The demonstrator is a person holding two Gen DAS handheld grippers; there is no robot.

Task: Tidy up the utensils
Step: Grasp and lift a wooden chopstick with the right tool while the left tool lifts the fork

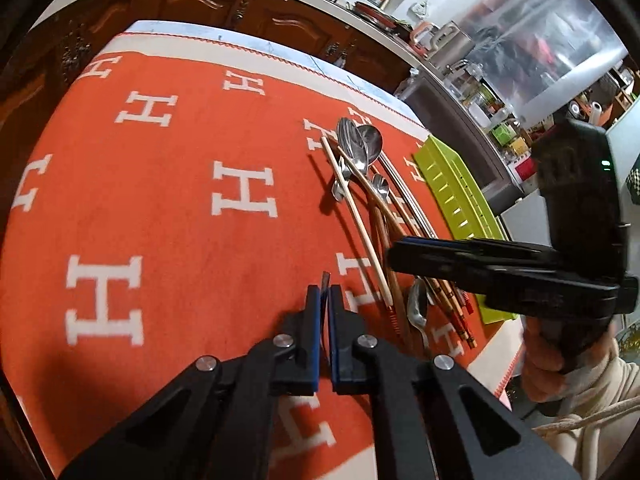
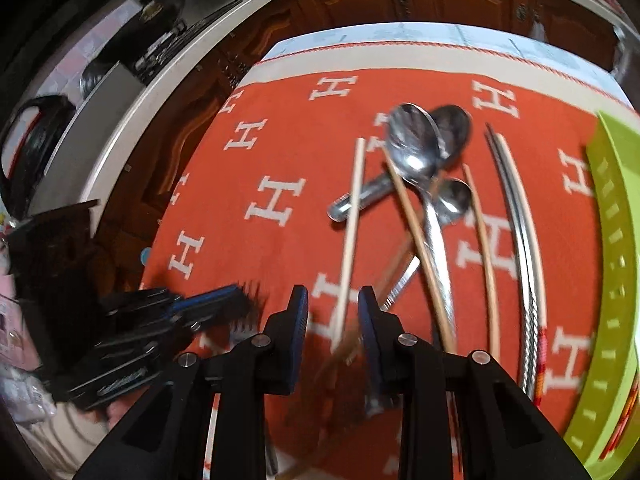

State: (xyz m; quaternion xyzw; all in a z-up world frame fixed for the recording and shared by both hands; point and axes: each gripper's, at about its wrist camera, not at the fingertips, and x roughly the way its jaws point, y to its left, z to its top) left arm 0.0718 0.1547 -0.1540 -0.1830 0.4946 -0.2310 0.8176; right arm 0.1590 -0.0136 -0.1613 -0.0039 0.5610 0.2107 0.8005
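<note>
Sorting underway: right gripper (image 2: 334, 316), jaws parted, straddles a pale chopstick (image 2: 350, 240) at lower centre; left gripper (image 1: 325, 320), nearly closed, pinches a thin dark sliver of uncertain identity. Next: close, lift toward green tray (image 2: 612, 240).

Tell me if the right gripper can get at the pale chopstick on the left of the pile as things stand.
Probably yes. The right gripper is open, and the near end of the pale chopstick already lies between its fingers. That chopstick rests on top of a spoon handle, and nothing covers it.

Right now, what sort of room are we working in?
Most likely a home kitchen: dark wooden cabinets under a counter, a wok on the stove, and spoons and chopsticks on an orange tablecloth.
</note>
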